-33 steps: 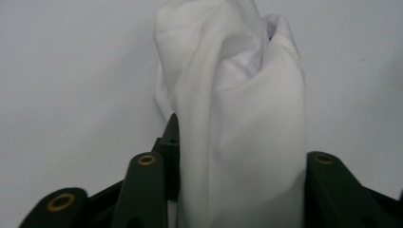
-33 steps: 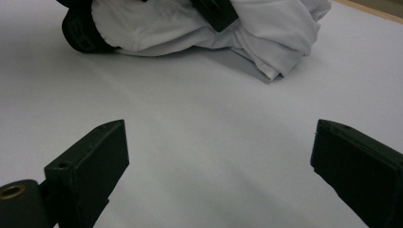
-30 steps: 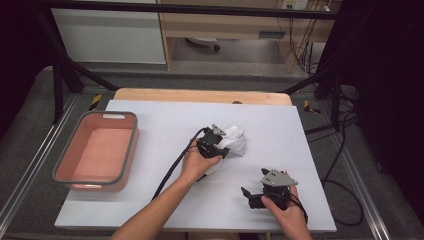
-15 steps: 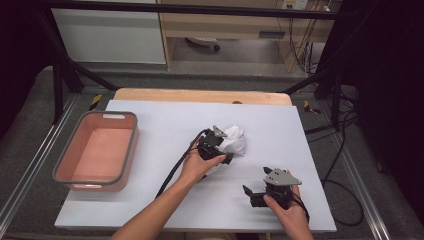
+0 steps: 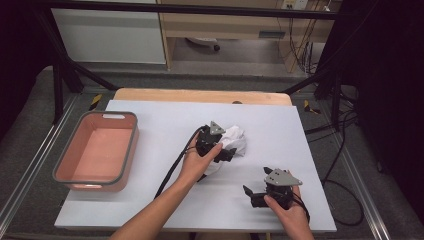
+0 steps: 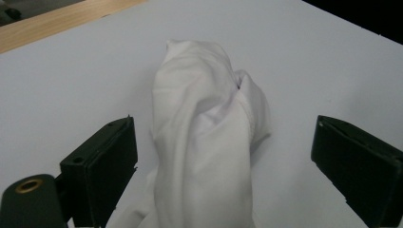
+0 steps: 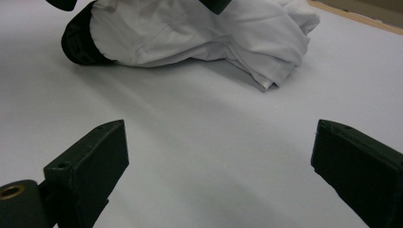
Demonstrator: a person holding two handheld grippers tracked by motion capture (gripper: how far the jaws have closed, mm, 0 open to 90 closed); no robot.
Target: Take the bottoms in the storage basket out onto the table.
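White table sheet (image 5: 165, 120) mostly bare: free lanes across the upper strip, the middle left and the lower centre of the high view. Pink bin (image 5: 97, 150) blocks the left edge. Crumpled white cloth (image 5: 235, 142) sits centre, with the left gripper (image 5: 220, 150) on it, cloth between its spread jaws. Right gripper (image 5: 255, 196) occupies lower right, bare sheet between it and cloth.

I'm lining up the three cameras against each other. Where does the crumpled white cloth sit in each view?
High view: white cloth right of centre on the table, at the left gripper.
Left gripper view: cloth mid-frame between the open jaws, untouched.
Right gripper view: cloth along the top edge.
Shared landmark: the wooden strip along the table's far edge.
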